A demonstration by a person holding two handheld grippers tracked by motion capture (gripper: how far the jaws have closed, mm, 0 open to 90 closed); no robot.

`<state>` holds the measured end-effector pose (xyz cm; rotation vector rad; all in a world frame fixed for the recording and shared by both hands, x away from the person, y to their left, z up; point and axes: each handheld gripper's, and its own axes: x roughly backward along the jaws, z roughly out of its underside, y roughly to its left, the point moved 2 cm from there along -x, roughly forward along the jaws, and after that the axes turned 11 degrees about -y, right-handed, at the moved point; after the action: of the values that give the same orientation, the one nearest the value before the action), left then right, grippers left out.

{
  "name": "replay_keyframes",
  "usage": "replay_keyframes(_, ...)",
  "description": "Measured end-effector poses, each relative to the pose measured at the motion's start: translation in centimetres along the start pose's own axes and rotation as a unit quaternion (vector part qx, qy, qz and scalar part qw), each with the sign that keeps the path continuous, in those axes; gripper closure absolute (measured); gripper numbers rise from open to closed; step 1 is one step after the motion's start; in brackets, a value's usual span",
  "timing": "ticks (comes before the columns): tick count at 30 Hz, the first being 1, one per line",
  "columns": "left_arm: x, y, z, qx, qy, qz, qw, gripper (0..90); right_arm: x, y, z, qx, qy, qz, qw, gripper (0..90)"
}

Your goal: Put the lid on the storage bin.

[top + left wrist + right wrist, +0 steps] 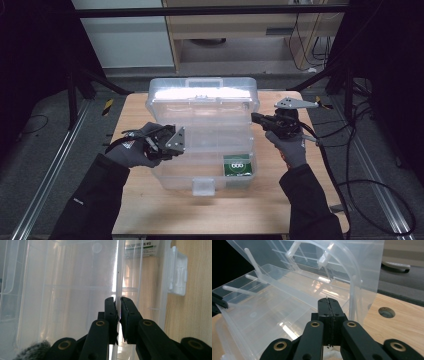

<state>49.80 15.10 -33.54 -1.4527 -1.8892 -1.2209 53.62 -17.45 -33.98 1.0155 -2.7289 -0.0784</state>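
The left gripper (175, 141) sits at the left end of the clear plastic storage box (202, 131), which stands open in the middle of the light wooden table (150, 210), lid raised toward the far edge. In the left gripper view its jaws are nearly together, pinching a thin clear wall (118, 277) of the box. Inside the box, at its near right corner, lies a green and white packet (236, 165) (its print is too small to read). A white latch (203, 186) hangs at the near front. The right gripper (256, 118) meets the box's right end, jaws fully closed, seemingly on a thin edge of the clear inner tray (287, 305).
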Motion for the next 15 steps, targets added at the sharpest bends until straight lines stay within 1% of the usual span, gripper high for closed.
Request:
replay_keyframes(3,-0.04,-0.08,0.03,-0.001,0.000,0.001,1.0000,83.0,0.04,-0.06,0.17,-0.002,0.001,-0.002,1.0000,90.0)
replay_keyframes(4,-0.06,-0.18,0.06,0.004,-0.001,0.001,1.0000,83.0,0.04,-0.08,0.23,-0.002,0.001,-0.001,1.0000,90.0)
replay_keyframes(5,-0.06,-0.15,0.05,-0.002,0.000,0.002,1.0000,82.9,0.05,-0.11,0.32,-0.002,0.003,-0.001,1.0000,90.0)
replay_keyframes(8,-0.11,-0.31,0.10,0.001,0.000,0.003,1.0000,82.8,0.10,-0.20,0.51,-0.005,0.003,-0.002,1.0000,90.0)
replay_keyframes(12,-0.25,-0.51,0.11,-0.005,0.000,0.006,1.0000,82.4,0.28,-0.35,0.63,-0.008,0.002,-0.001,1.0000,90.0)
replay_keyframes(13,-0.26,-0.55,0.12,-0.005,0.000,0.007,1.0000,82.3,0.32,-0.32,0.70,-0.011,0.003,-0.005,0.9999,90.0)
replay_keyframes(15,-0.28,-0.61,0.17,-0.005,-0.002,0.006,1.0000,82.0,0.34,-0.22,0.83,-0.010,0.004,-0.006,0.9999,90.0)
